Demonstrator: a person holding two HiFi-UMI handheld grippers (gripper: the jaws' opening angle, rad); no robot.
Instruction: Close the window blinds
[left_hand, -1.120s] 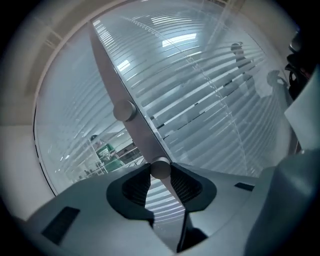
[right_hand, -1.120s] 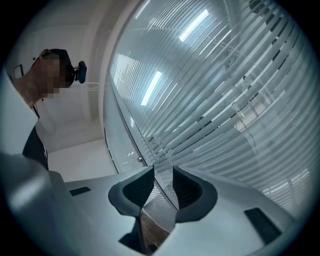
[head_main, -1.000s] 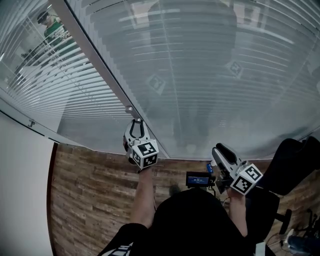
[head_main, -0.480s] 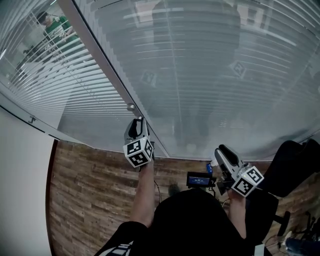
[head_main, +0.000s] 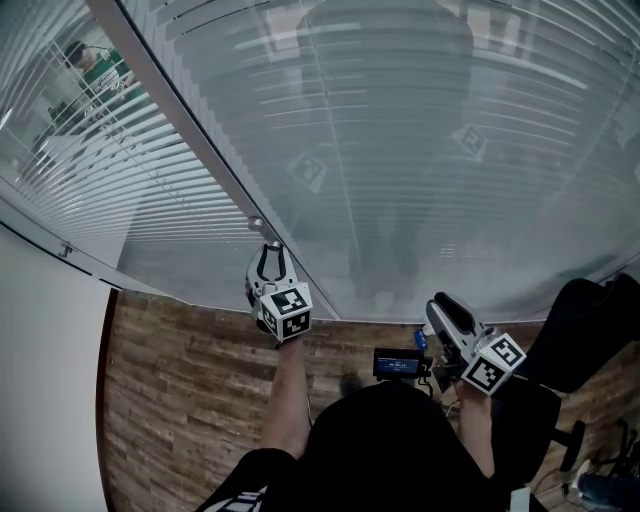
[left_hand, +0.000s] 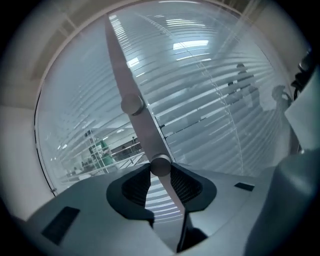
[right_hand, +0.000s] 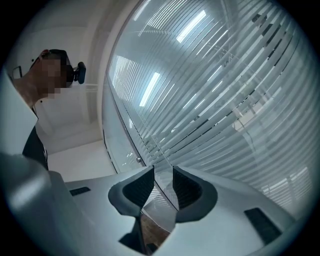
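Slatted window blinds (head_main: 420, 150) hang behind glass, their slats partly tilted. A grey frame post (head_main: 180, 130) runs down the glass with two round knobs on it. My left gripper (head_main: 270, 252) is at the lower knob (left_hand: 160, 165). Its jaws have just been closing, and the knob sits between the pad tips, which press on it. The upper knob (left_hand: 132, 105) is free, just beyond the fingertips. My right gripper (head_main: 442, 303) hangs back from the glass at the lower right. It is open, and only blinds show through the gap (right_hand: 163, 186).
A wood-plank floor (head_main: 170, 390) runs below the window and a white wall (head_main: 40, 380) stands at the left. A black chair (head_main: 590, 330) is at the right. A small black device with a lit screen (head_main: 397, 360) sits between my hands.
The left gripper rolled about its own axis half a second ago and is back near its earlier roll, still at the lower knob. The right gripper has stayed put.
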